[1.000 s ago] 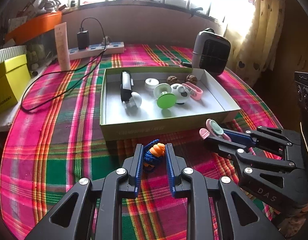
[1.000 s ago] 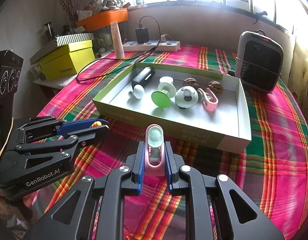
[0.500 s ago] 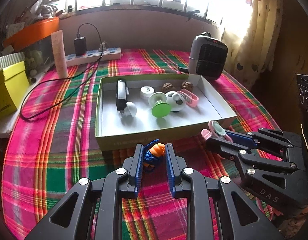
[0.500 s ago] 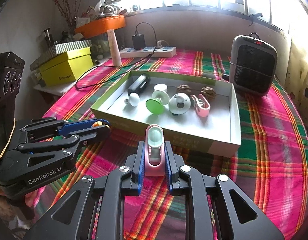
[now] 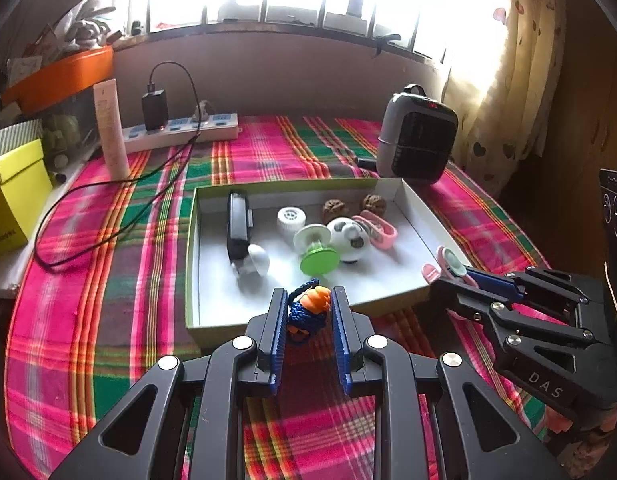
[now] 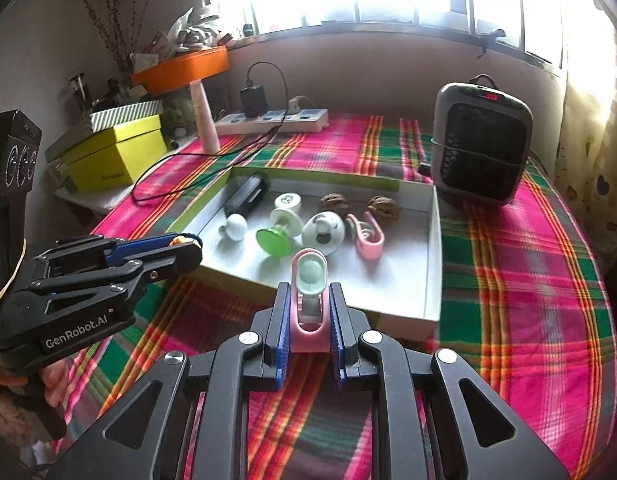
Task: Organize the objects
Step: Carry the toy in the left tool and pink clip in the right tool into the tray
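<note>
While both grippers drifted up toward the box [image 5: 196,264], left fingers [image 5: 277,320] pinched the knotted toy [image 5: 308,308], right gripper [image 6: 307,316] the pink clip [image 6: 308,296], probably near drop-off over the bench.

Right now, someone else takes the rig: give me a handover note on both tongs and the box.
Left tongs: shut on the blue-and-orange knotted cord toy, held at the near edge of the box.
Right tongs: shut on the pink clip, held in front of the box's near wall.
Done: already in the box are the black device, white cap, green-and-white spool, soccer-ball toy, a second pink clip, two walnuts and a white knob.
Left: set both held items into the box and open the tongs.
</note>
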